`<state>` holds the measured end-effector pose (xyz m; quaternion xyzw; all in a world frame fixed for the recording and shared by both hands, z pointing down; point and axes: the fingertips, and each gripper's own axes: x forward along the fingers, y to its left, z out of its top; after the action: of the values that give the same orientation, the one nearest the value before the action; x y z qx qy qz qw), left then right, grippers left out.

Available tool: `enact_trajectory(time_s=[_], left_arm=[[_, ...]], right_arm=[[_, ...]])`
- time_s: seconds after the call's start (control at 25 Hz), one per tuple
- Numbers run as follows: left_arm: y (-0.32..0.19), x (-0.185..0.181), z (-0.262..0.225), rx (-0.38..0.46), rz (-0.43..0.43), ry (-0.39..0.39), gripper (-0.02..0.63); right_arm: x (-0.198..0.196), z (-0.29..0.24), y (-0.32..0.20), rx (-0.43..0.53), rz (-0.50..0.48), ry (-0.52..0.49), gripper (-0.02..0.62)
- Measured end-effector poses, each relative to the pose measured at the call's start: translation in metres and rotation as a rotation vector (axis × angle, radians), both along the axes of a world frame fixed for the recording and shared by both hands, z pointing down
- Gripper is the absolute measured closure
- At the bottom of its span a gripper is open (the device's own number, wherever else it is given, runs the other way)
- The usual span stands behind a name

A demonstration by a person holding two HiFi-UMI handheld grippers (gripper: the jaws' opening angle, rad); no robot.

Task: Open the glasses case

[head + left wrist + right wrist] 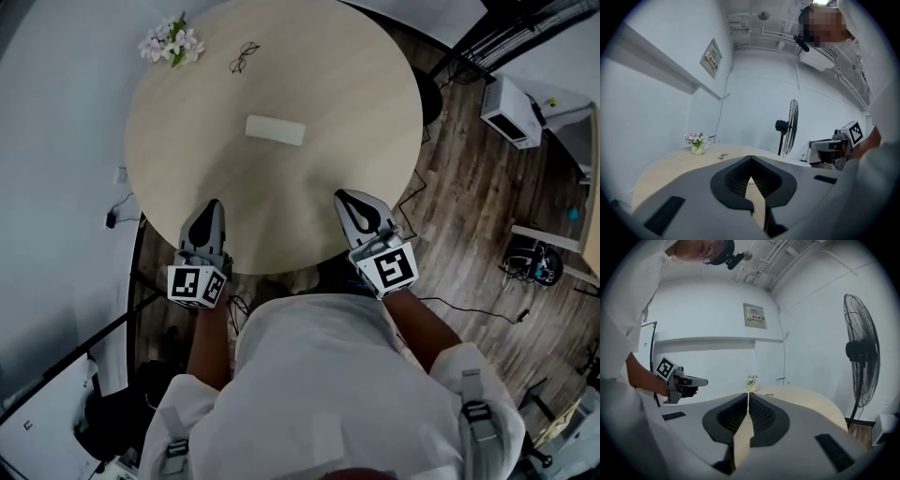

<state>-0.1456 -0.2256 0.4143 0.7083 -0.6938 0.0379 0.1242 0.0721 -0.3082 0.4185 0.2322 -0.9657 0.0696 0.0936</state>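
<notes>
surface: I see pale wood, smooth and matt.
glasses case: white and matt; I cannot tell what it is made of.
glasses: thin dark wire.
floor: dark wood planks.
left hand-held gripper: grey matt plastic.
right hand-held gripper: the same grey matt plastic.
pads: black, rough with little ribs.
shirt: white cloth.

Open tabletop stretch between lower rim and glasses case at upper centre; spectacles, flower vase crowd upper left only.
</notes>
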Motion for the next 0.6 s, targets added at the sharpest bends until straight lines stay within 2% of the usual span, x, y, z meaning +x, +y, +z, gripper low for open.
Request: enact_trajectory(time_s=[0.2, 0.48, 0.6], left_arm=[[-0.029, -0.011, 0.021, -0.081, -0.006, -0.068, 0.595], [-0.053, -0.018, 0.048, -0.126, -0.001, -0.096, 0.595], [-0.060, -0.021, 0.066, -0.135, 0.044, -0.119, 0.595]], right_arm=[[-0.036, 0.029, -0.040, -0.022, -0.092, 0.024, 0.568], [-0.073, 0.071, -0.074, 0.073, -0.244, 0.115, 0.560], [-0.091, 0.089, -0.083, 0.139, -0.275, 0.159, 0.491]])
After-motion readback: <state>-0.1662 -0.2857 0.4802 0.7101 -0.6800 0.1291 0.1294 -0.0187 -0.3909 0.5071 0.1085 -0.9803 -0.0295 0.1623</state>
